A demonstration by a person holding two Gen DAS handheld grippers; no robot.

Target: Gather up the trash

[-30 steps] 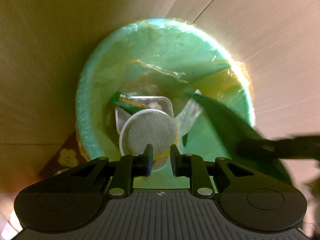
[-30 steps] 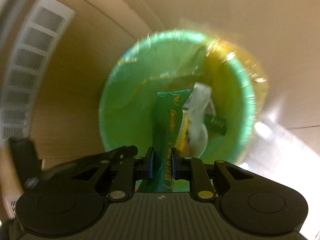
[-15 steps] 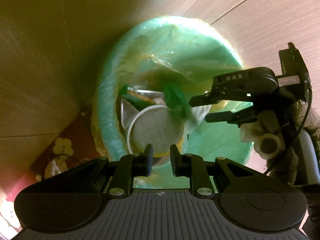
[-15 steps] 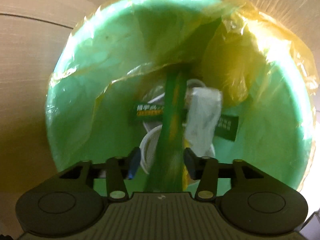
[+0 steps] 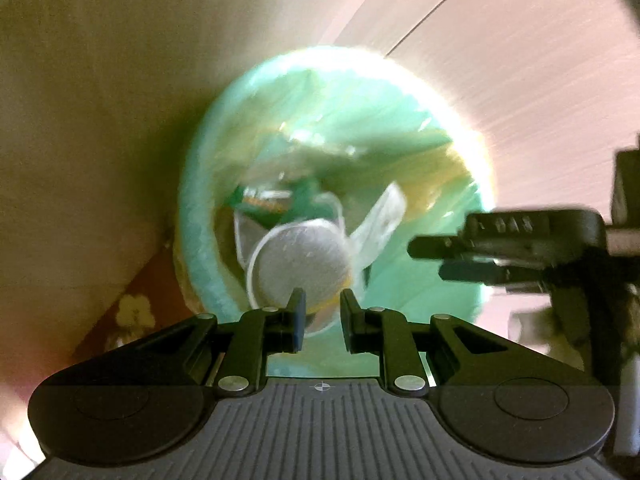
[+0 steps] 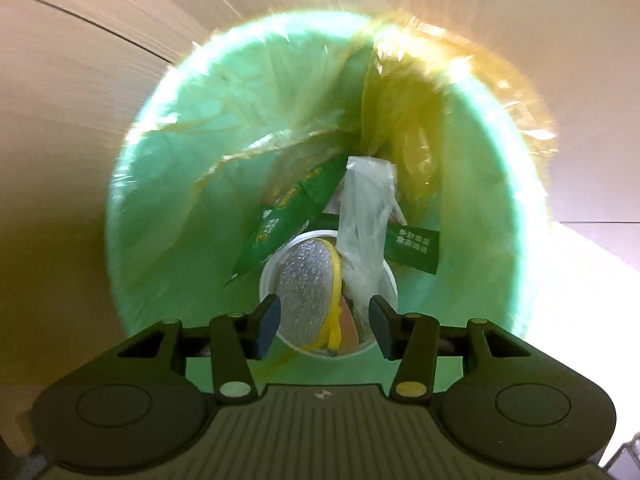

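Pale wood floor (image 6: 60, 128) all around, patterned red mat (image 5: 136, 312) off to one side. Big green bin (image 6: 132, 208) with a yellowish liner (image 6: 404, 120), wide open on top. Down inside: white cup (image 6: 270, 276) with foil lid, green wrappers (image 6: 280, 224), clear plastic bag (image 6: 366, 216). Right gripper (image 6: 324, 322) above the bin, jaws spread, holding nothing. Left gripper (image 5: 322, 318) at the rim, narrow gap, empty too.

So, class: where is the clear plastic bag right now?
In the right wrist view, the clear plastic bag lies inside the green bin, right of the green wrapper, draped over the white cup.
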